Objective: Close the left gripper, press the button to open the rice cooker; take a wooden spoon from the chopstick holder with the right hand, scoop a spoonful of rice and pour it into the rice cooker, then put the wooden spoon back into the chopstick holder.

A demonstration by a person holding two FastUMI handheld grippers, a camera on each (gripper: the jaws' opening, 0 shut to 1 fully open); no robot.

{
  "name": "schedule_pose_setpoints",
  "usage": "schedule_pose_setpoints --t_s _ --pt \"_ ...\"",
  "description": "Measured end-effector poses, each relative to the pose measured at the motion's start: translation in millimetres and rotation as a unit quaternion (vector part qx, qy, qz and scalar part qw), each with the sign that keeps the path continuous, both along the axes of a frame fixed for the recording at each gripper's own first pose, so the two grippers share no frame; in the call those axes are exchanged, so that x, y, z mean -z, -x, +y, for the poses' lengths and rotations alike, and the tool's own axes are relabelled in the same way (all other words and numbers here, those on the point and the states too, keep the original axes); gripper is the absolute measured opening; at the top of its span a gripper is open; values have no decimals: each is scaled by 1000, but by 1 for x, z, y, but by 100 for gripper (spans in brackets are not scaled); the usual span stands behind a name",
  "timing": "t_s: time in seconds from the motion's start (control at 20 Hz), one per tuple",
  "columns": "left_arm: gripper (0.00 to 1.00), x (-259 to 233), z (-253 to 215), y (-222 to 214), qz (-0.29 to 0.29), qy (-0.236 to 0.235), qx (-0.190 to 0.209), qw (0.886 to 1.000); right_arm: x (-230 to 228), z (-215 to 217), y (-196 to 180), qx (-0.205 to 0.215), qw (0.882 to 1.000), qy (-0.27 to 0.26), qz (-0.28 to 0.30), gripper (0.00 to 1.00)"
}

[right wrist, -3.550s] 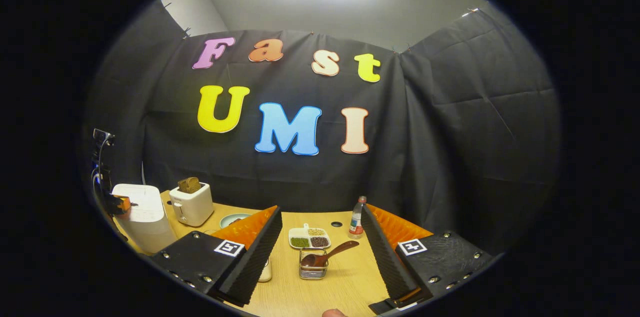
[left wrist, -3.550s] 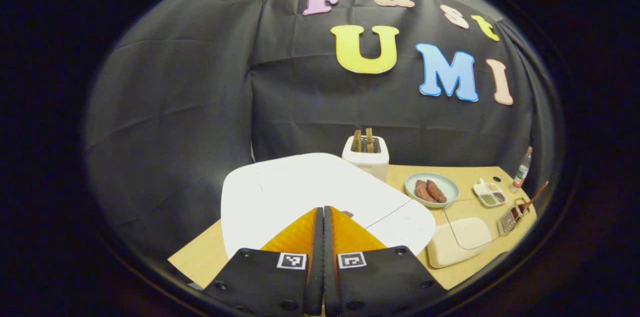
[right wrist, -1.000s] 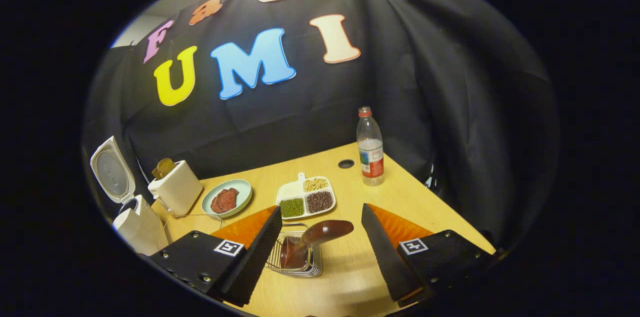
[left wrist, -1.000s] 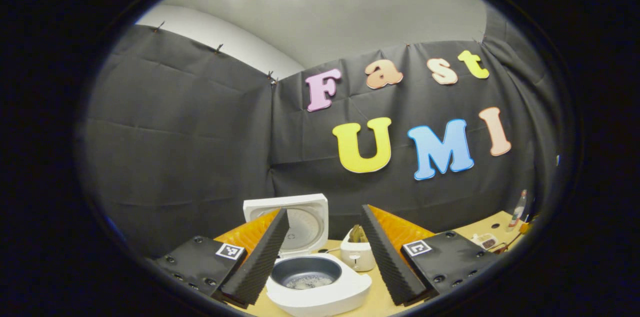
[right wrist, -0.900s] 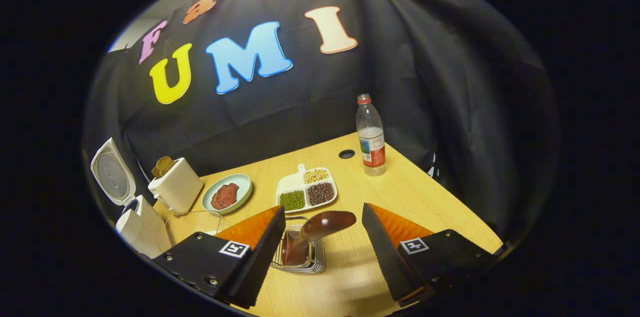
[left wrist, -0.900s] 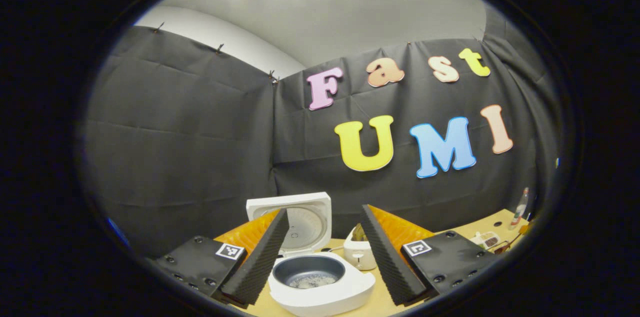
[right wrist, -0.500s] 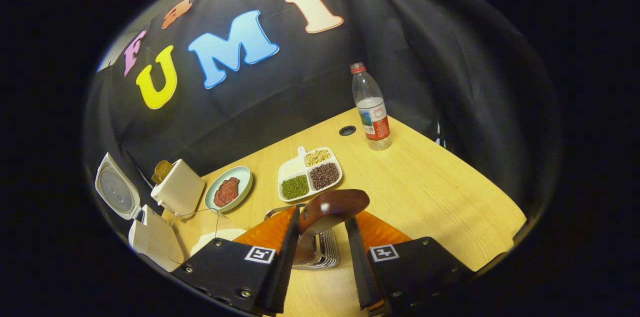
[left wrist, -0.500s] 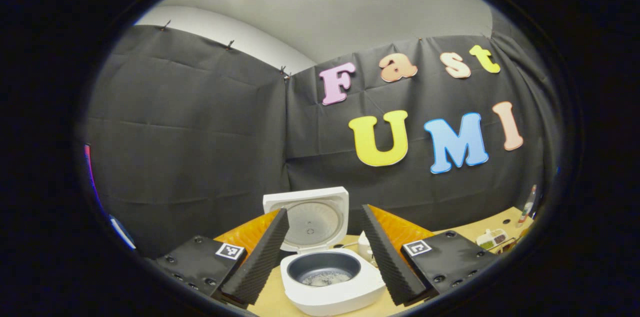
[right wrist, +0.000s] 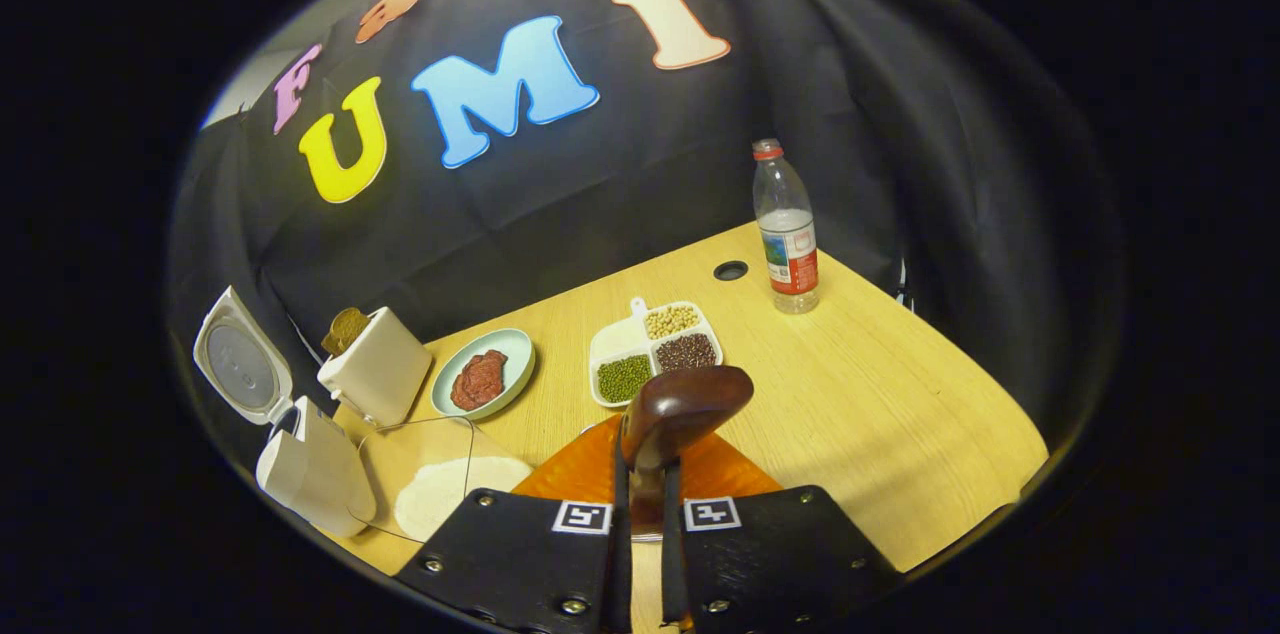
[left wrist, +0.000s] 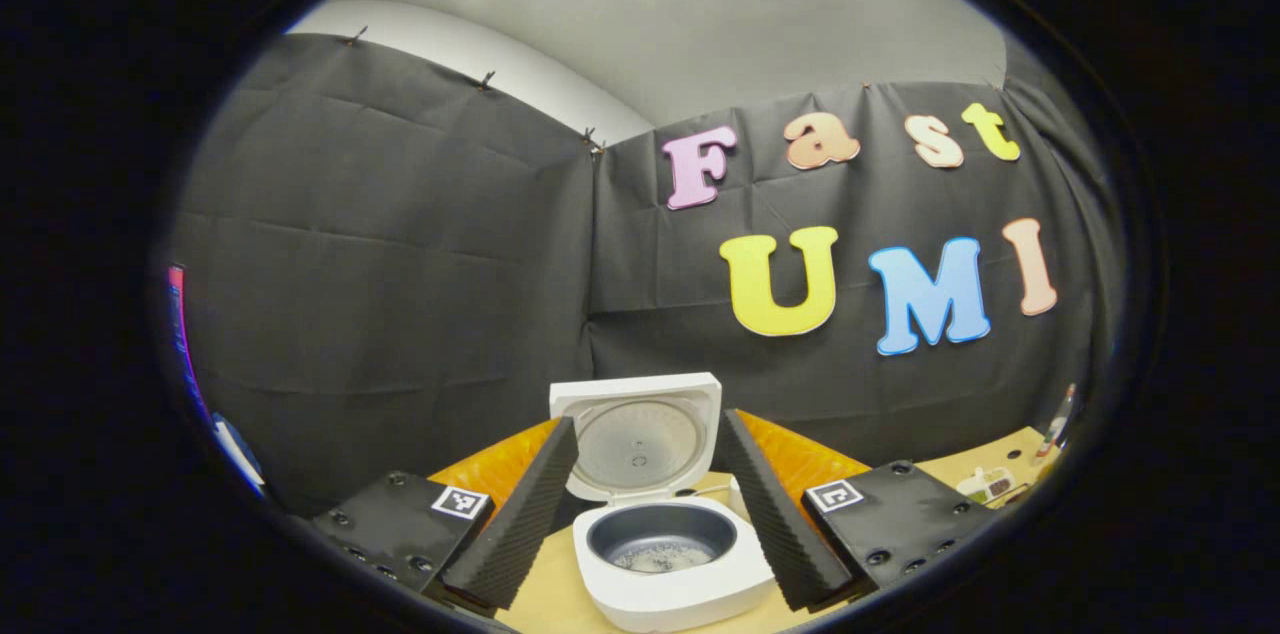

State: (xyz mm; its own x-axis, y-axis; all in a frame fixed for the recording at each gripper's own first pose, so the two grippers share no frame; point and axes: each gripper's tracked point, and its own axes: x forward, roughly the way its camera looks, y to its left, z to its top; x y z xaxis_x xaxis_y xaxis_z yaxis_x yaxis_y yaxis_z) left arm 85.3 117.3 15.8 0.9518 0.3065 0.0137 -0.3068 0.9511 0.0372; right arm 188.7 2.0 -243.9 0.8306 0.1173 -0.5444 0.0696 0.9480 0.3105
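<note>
A: Two grippers, quick pass. Right gripper [right wrist: 640,474] first?
B: Pinching the wooden spoon [right wrist: 680,409] by its handle, both fingers pressed onto it, bowl end poking up past the tips. Grip sits low on the handle, probably so the bowl stays free for scooping.
A: Chopstick holder?
B: Hidden behind the fingers, can't tell if the spoon is clear of it.
A: Rice, relative to the spoon?
B: Glass container of rice [right wrist: 440,484] just left of the spoon, near. Divided bean dish [right wrist: 650,349] just beyond the spoon, plate with meat [right wrist: 485,376] beyond-left, toaster [right wrist: 375,369] further left, bottle [right wrist: 787,234] far right.
A: Rice cooker?
B: Rice cooker [right wrist: 300,459] far left of the spoon, lid up. Button step looks done.
A: Left gripper [left wrist: 645,504]?
B: Fingers spread, holding nothing, hovering in front of the open pot, apparently parked out of the way.
</note>
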Motion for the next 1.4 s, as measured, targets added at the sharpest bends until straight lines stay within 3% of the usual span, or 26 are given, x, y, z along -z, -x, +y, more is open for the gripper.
schedule_pose_setpoints --t_s 0.1,0.3,0.35,0.4,0.8,0.9,1.05,1.1,1.35,1.4 --pt "94 2 7 5 0 -2 -2 1000 -21 1 -4 -7 1000 13 -16 12" --pt "100 6 24 13 1 4 -10 1000 -63 20 -9 -21 998 19 -53 12" --pt "94 9 29 15 4 6 -11 1000 -71 24 -10 -23 997 27 -61 12" --pt "100 13 32 16 8 7 -13 1000 -77 28 -11 -28 997 35 -69 12" --pt "94 24 68 42 16 15 -35 999 -110 91 -7 -72 992 12 -107 12" --pt "100 25 74 46 20 15 -38 999 -112 107 -7 -83 990 9 -114 12" --pt "100 29 81 53 25 13 -43 999 -102 135 -8 -107 988 5 -108 12" --pt "94 31 83 54 26 14 -44 999 -97 144 -9 -115 988 6 -102 12" --pt "99 51 94 63 50 19 -52 997 -54 181 -18 -144 986 31 -75 12" --pt "95 52 97 65 53 22 -54 997 -46 184 -20 -149 985 43 -71 12"
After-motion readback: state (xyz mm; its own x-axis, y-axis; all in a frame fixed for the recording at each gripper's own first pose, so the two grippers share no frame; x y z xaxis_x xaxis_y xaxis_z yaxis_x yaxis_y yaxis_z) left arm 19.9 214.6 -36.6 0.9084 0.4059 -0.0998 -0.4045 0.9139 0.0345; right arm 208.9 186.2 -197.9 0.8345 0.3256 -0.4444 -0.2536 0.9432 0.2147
